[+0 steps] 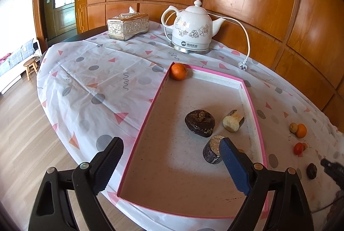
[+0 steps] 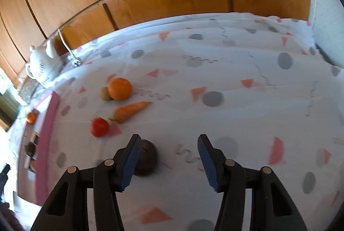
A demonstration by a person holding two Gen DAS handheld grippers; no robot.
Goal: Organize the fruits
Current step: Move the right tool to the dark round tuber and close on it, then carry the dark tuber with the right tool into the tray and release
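A pink-rimmed tray [image 1: 251, 97] lies on the table. In it are an orange mandarin [image 1: 178, 71] at the far corner, a dark round fruit [image 1: 200, 123], a pale cut piece [image 1: 232, 120] and a dark cut piece [image 1: 212, 150]. My left gripper [image 1: 169, 163] is open above the tray's near end, its right finger next to the dark cut piece. My right gripper [image 2: 167, 160] is open over the cloth right of the tray [image 2: 46, 136]. A dark round fruit [image 2: 147, 158] lies by its left finger. Beyond are a red tomato [image 2: 99, 127], a carrot [image 2: 131, 111], an orange [image 2: 119, 88] and a small pale fruit [image 2: 104, 93].
A white electric kettle [image 1: 190, 30] with cord and plug [image 1: 244, 65] and a silver tissue box [image 1: 128, 25] stand at the table's back by the wooden wall. The patterned cloth [image 1: 96, 84] covers the table. The table edge and floor are at left.
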